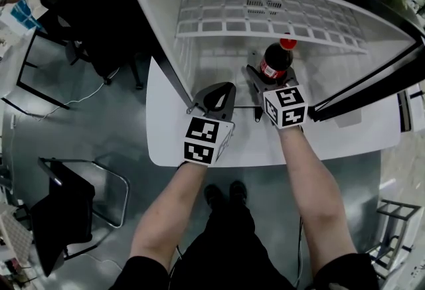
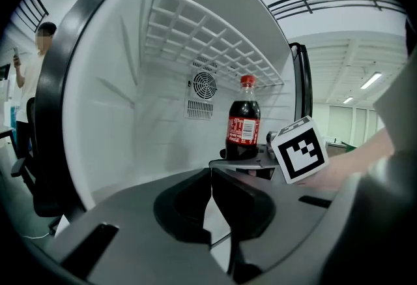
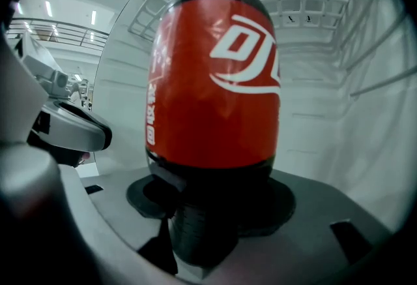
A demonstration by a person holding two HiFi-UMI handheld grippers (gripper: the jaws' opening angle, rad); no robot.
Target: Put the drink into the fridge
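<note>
Red-labelled, dark and capped in red, the cola bottle [image 1: 275,62] stands upright just inside the open mini fridge [image 1: 169,30], below its white wire shelf [image 1: 265,16]. The right gripper [image 1: 265,77] has its jaws clamped on the bottle's lower body, beneath the label. I cannot tell whether the base already rests on the fridge floor. The left gripper [image 1: 216,99] sits beside it at the fridge's front edge, over the white table [image 1: 166,143], with its jaws pressed together on nothing.

The placing step looks nearly finished. To end it well, keep the bottle vertical, with its cap clear of the shelf. Settle the base flat on the floor before letting go. Then part the jaws fully and draw straight back, so that no pad drags the bottle over. The left gripper should keep out of that path.
</note>
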